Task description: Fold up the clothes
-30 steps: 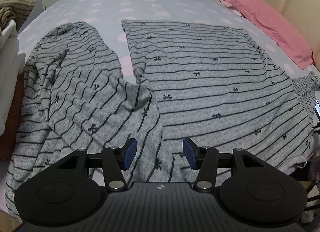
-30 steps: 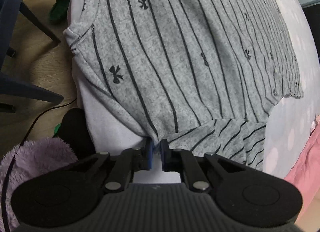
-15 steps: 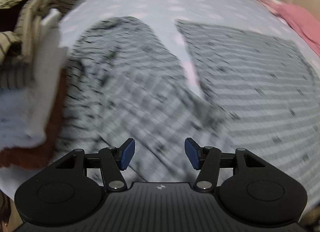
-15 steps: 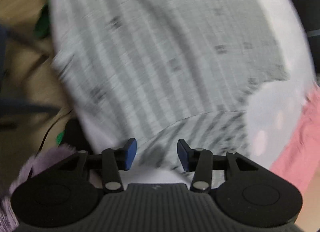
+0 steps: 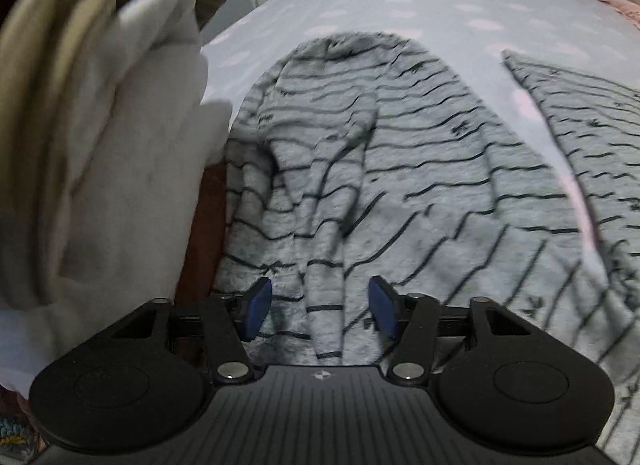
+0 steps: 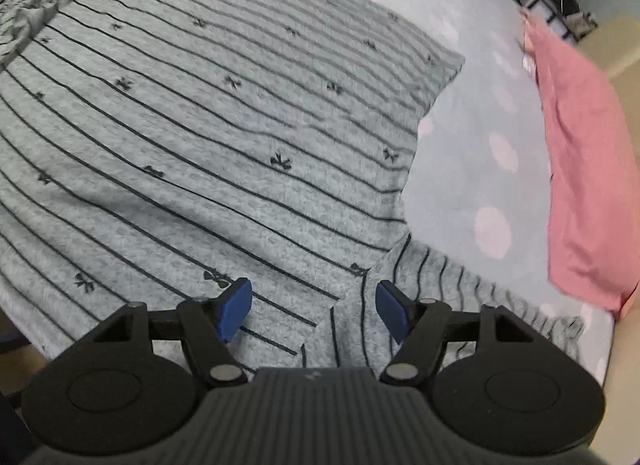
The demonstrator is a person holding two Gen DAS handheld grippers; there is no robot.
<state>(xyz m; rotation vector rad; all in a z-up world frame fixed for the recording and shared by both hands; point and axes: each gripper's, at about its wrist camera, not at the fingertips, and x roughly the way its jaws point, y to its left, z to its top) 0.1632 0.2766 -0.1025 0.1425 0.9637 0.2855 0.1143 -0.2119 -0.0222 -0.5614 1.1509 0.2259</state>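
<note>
Right wrist | right gripper just released the grey top, now spread, lower centre | left gripper spread over sleeve | sleeve fold next

The left gripper hangs low with its blue-padded fingers spread wide, gripping nothing. The right gripper is likewise spread apart and empty.

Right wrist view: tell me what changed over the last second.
The right gripper let go of the striped garment: it was shut on the fabric's edge and is now open above the sleeve seam. The left gripper swung left, still open. The garment stays spread on the bed.
</note>
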